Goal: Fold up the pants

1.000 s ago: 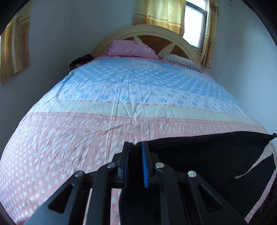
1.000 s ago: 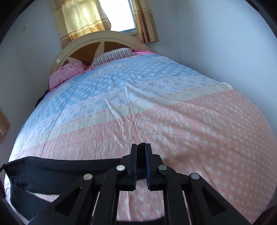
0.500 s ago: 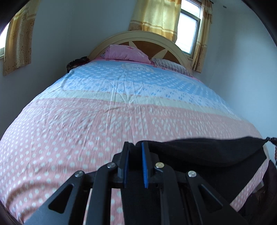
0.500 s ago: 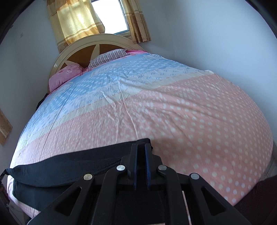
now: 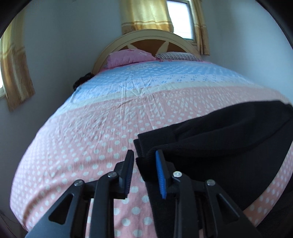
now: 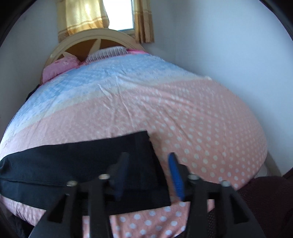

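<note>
The black pants (image 5: 219, 150) lie across the near end of the bed, on the pink dotted sheet (image 5: 91, 139). In the left wrist view my left gripper (image 5: 144, 157) is open; the pants' left corner sits loose between its fingers. In the right wrist view the pants (image 6: 77, 161) stretch from the left edge to a squared right corner. My right gripper (image 6: 148, 161) is open too, its left finger over the cloth and its blue-padded right finger (image 6: 174, 170) just past the pants' right edge.
The bed (image 6: 183, 113) fills both views, with pillows (image 5: 128, 57) and a curved headboard (image 5: 153, 36) at the far end. White walls stand close on the right (image 6: 228, 55). Yellow curtains (image 5: 144, 16) flank a window. A dark red fabric (image 6: 265, 197) shows at the lower right.
Both grippers were shut on the pants' corners and have opened. The pants have dropped flat onto the bed, and both cameras have tilted lower toward the sheet.
</note>
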`<state>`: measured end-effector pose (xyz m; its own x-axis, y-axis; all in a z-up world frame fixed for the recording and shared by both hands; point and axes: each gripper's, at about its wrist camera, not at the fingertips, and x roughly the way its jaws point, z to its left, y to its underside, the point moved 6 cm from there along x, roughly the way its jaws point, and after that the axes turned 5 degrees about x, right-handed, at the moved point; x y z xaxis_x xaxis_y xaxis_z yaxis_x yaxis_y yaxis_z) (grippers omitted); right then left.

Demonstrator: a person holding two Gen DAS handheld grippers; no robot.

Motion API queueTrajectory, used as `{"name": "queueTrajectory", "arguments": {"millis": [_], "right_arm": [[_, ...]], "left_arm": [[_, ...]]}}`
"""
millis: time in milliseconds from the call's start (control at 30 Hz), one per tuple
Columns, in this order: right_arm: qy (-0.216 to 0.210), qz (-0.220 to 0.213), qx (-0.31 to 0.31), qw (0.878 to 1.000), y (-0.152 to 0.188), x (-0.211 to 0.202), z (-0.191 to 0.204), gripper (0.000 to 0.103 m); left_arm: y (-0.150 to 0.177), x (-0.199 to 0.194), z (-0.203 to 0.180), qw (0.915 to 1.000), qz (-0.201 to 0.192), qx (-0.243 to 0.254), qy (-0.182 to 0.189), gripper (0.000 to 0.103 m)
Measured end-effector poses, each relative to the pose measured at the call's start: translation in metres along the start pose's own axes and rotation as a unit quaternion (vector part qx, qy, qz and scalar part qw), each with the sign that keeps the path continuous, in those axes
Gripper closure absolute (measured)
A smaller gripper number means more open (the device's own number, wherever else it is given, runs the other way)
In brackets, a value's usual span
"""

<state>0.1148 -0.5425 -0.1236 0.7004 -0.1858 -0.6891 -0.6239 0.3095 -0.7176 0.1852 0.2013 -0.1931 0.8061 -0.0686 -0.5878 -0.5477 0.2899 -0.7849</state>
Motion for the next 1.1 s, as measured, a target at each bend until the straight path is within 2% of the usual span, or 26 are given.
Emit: {"name": "queueTrajectory", "arguments": {"millis": [133,233,300,367,400,500,567,600,633,733,833,867,900,933,967,1100], "right_arm": [[-0.035,-0.021,-0.074,0.996,-0.003,-0.029,0.064,0.050],[-0.078,-0.011,-0.157,0.984,0.014,-0.037,0.134,0.050],[-0.108,0.006,-0.222,0.969,0.036,-0.035,0.185,0.050],[-0.128,0.013,-0.291,0.948,0.064,-0.030,0.234,0.050],[-0.139,0.021,-0.324,0.936,0.080,-0.026,0.258,0.050],[-0.152,0.037,-0.410,0.898,0.124,-0.012,0.316,0.050],[-0.159,0.040,-0.441,0.883,0.139,-0.007,0.339,0.050],[-0.159,0.040,-0.448,0.879,0.143,-0.006,0.346,0.050],[-0.160,0.041,-0.455,0.875,0.147,-0.004,0.354,0.050],[-0.159,0.038,-0.467,0.869,0.148,0.004,0.365,0.050],[-0.159,0.038,-0.458,0.874,0.144,0.011,0.370,0.050],[-0.161,0.041,-0.451,0.877,0.143,0.013,0.372,0.059],[-0.166,0.045,-0.443,0.880,0.142,0.015,0.371,0.069],[-0.172,0.051,-0.434,0.883,0.140,0.016,0.370,0.093],[-0.179,0.053,-0.424,0.886,0.138,0.014,0.369,0.098],[-0.190,0.036,-0.410,0.891,0.131,-0.008,0.364,0.100]], "left_arm": [[0.003,-0.004,-0.009,0.9976,-0.006,0.068,-0.013,0.072],[0.004,-0.004,-0.018,0.9941,-0.004,0.108,-0.010,0.072],[0.004,-0.004,-0.022,0.9916,-0.001,0.129,-0.006,0.075],[0.003,-0.004,-0.023,0.9904,-0.002,0.138,-0.006,0.079],[0.002,-0.004,-0.022,0.9899,-0.001,0.142,-0.007,0.082],[0.000,-0.005,-0.022,0.9888,0.000,0.149,-0.004,0.083],[0.001,-0.006,-0.024,0.9862,0.002,0.165,-0.010,0.082],[0.001,-0.005,-0.026,0.9852,0.001,0.171,-0.015,0.078],[0.002,-0.005,-0.026,0.9845,-0.001,0.174,-0.018,0.078],[0.002,-0.003,-0.028,0.9838,-0.001,0.179,-0.017,0.074],[0.002,-0.001,-0.030,0.9832,0.003,0.182,-0.010,0.077],[0.003,0.000,-0.032,0.9817,0.007,0.190,-0.010,0.079],[0.002,-0.001,-0.033,0.9802,0.005,0.198,-0.011,0.092],[0.000,-0.004,-0.034,0.9788,0.004,0.205,-0.009,0.092],[-0.004,-0.010,-0.035,0.9771,-0.006,0.213,-0.006,0.092],[-0.016,-0.032,-0.029,0.9754,-0.037,0.217,-0.004,0.092]]}}
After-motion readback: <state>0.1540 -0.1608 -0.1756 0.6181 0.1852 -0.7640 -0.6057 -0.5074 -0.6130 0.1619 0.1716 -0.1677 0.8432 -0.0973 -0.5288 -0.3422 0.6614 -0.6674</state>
